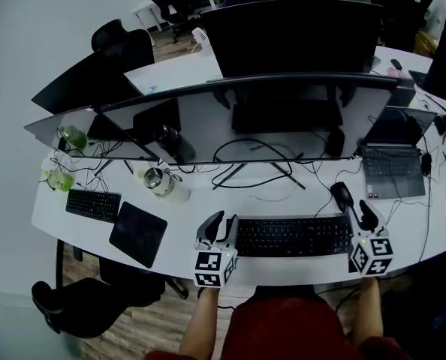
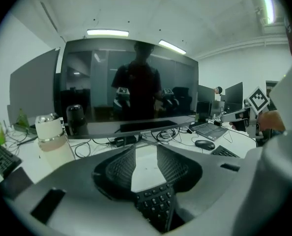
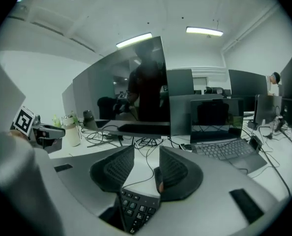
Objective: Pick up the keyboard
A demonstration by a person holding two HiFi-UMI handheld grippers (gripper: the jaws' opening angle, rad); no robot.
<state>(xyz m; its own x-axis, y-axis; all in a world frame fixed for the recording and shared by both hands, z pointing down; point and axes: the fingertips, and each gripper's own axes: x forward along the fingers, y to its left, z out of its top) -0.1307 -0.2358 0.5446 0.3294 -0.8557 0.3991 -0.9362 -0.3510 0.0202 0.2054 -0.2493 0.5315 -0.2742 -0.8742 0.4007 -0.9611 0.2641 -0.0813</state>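
while both my forearms reach forward side by side, my left tongs sit at the left end of the keyboard and my right tongs at its right end, each tipped slightly down. both stand parted, a keyboard corner low between the ribbed black pads, unpinched. the keyboard lies flat on the smooth white counter, keys up, long axis running from one tongs to the other: a slim black rectangle.
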